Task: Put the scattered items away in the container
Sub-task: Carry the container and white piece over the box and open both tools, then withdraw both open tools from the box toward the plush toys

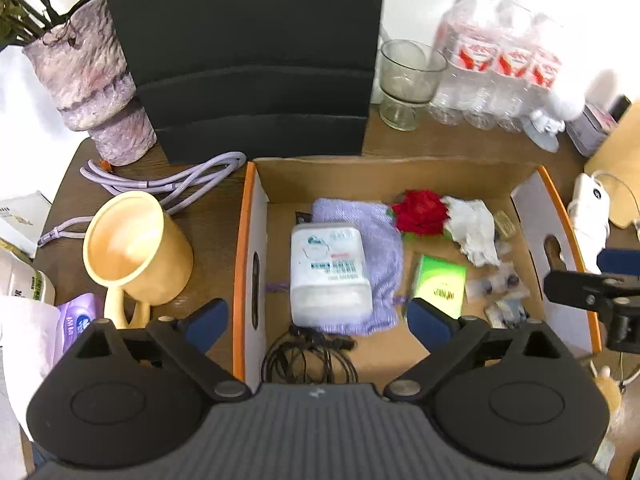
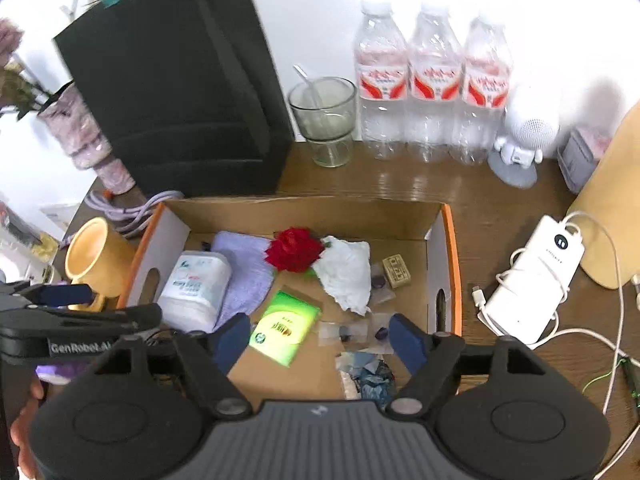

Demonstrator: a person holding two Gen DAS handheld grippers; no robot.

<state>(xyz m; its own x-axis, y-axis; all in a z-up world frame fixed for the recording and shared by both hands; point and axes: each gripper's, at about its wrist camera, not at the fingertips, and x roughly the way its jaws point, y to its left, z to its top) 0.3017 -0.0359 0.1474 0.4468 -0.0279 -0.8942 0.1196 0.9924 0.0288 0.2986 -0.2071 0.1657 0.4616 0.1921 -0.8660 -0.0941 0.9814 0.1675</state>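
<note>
- While both grippers hang above the cardboard box [image 1: 452,176], the left gripper [image 1: 316,320] has its jaws spread wide with nothing between them
- The right gripper [image 2: 320,338] likewise has its jaws apart and empty, over the near part of the box
- Inside the box, a white plastic container [image 1: 328,272] lies on a lavender cloth [image 1: 380,236] toward the left wall
- A red rose [image 1: 420,212] rests near the back, touching a crumpled white tissue [image 1: 474,228]
- A green packet [image 2: 286,326] lies flat near the middle; small clear bags [image 2: 352,332] sit just beside it to the right
- A small tan block [image 2: 397,271] lies by the right wall
- Black earphone cable [image 1: 308,360] is coiled in the box's near left corner
- On the desk [image 2: 460,184] outside the box: a yellow mug [image 1: 136,248] and a purple cable [image 1: 168,180] to the left, a white power bank [image 2: 540,280] to the right
</note>
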